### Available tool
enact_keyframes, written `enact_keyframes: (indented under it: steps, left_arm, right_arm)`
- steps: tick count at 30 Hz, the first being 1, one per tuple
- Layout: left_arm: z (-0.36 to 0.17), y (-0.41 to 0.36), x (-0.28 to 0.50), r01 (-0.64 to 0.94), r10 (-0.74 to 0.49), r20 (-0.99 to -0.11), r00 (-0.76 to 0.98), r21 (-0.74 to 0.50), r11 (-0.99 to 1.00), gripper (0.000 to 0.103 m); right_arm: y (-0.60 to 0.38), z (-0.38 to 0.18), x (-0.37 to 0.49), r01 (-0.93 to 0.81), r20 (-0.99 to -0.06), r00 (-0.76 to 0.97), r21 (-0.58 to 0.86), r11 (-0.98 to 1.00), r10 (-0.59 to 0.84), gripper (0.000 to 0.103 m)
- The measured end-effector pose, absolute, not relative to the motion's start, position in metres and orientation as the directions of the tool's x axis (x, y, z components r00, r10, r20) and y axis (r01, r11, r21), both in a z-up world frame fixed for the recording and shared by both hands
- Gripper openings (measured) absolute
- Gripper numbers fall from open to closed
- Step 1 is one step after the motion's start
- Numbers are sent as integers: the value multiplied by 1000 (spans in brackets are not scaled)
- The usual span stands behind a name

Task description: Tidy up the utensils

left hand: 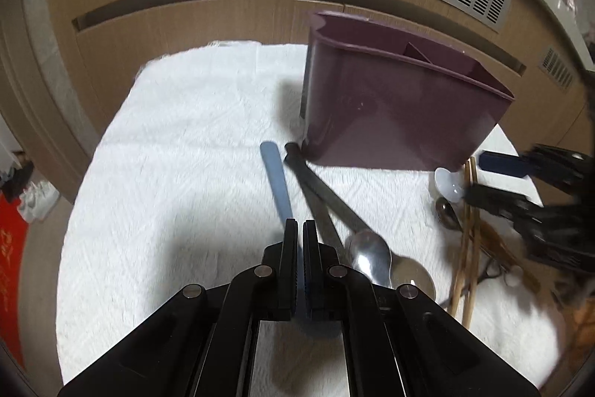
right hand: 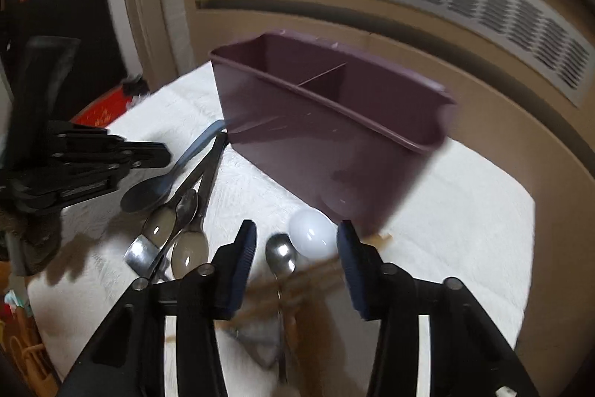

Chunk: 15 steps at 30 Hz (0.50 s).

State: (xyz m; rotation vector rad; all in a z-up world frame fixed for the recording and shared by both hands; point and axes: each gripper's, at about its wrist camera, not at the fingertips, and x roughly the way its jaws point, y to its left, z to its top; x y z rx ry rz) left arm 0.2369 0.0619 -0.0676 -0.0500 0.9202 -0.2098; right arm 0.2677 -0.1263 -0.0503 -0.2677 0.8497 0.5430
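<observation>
A: Since your left gripper [left hand: 300,229] has its jaws drawn almost together over the blue spoon [left hand: 275,181], what do you reckon you've got there?

B: From the left wrist view I'd say you're pinching its handle close to the bowl end, the thin gap between the pads filled with blue. The right wrist view is less clear about contact, so treat the grasp as likely, not certain. The spoon looks like matte plastic: light, stiff, not fragile. Its handle lies on the white towel [left hand: 167,173], tip pointing at the purple caddy [left hand: 401,114].

A: And the others?

B: The metal spoons [right hand: 174,229] beside it are glossy with dark handles; expect them to be heavier and slippery at the bowls, so take them by the handle. The white spoon [right hand: 310,229] against the caddy's foot looks ceramic, so go gently. The wooden chopsticks [left hand: 466,248] are thin and may roll.

A: My right gripper [right hand: 295,244]?

B: Jaws spread wide, holding nothing, hovering above a small steel spoon [right hand: 281,257] and the chopsticks. The caddy stands upright, both compartments empty as far as you can see.
</observation>
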Motion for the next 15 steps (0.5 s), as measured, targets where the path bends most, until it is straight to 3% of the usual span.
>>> enact_keyframes:
  steps: [6,10,15]
  left_arm:
    - [-69,72,233,150,-222,-792,569,-166,975,12]
    - [-63,73,230,168,-243,-775,584,-177,970,46]
    - [-62,71,231,161,-250,-770,587,-191,968,47]
  right_arm:
    - [-116,-75,288,-528,-805,531,-71,846,264,43]
    - [-118,-87,289,-532,-825,510,-81,843,243,46]
    - [-119,-92,292,-544,-839,474,-40,838,268,53]
